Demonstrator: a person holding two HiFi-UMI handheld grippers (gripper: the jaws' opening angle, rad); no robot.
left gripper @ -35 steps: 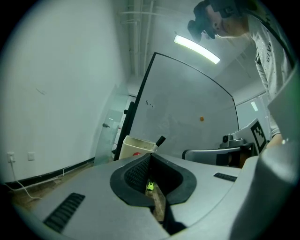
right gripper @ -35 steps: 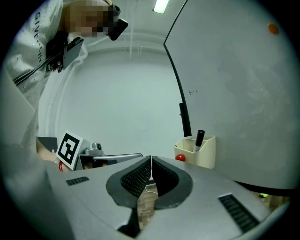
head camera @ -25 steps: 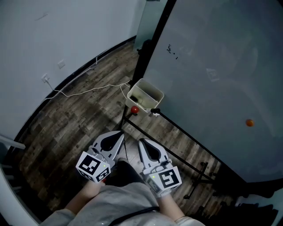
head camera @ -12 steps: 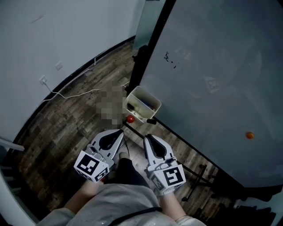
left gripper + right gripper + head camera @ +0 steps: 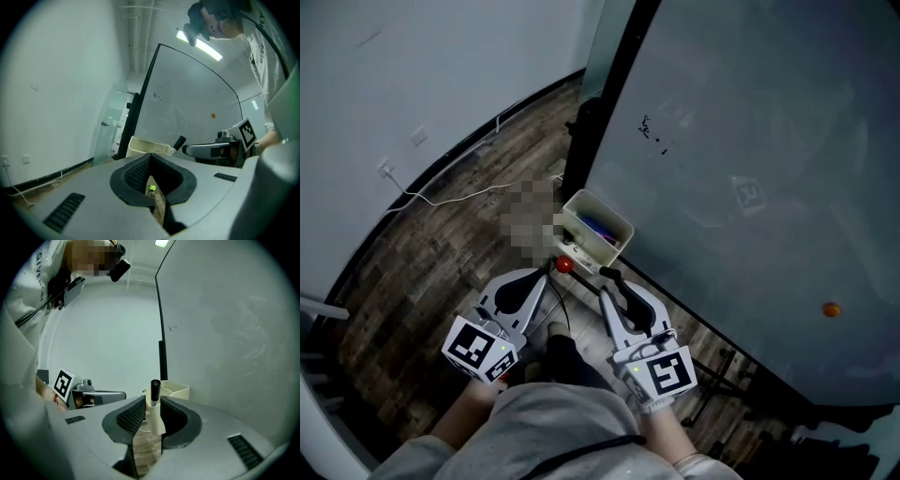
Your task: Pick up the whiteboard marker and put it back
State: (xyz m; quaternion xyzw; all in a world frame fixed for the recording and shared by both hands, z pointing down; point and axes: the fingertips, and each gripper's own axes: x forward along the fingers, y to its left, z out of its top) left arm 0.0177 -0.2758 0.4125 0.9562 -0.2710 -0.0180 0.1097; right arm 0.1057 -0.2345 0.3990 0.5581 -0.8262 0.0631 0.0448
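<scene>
The whiteboard marker (image 5: 154, 404), white with a black cap, stands between the jaws of my right gripper (image 5: 151, 403). It leans on the right pad, and a slit shows at the left pad as the jaws are opening. In the head view its cap (image 5: 610, 276) pokes out of the right gripper (image 5: 614, 287) just short of the cream bin (image 5: 619, 228). My left gripper (image 5: 539, 278) is beside it, shut and empty. The left gripper view shows its pads meeting at the tips (image 5: 150, 157), with the marker (image 5: 177, 143) and bin (image 5: 143, 146) ahead.
The big whiteboard (image 5: 750, 141) rises on the right, with an orange magnet (image 5: 832, 308) on it. A red ball (image 5: 564, 265) sits by the bin. A white cable (image 5: 441, 199) runs over the wooden floor, and the board's black stand foot (image 5: 722, 367) lies to the right.
Both grippers have moved forward to the bin. The right gripper's jaws, tight on the marker before, now stand apart around it.
</scene>
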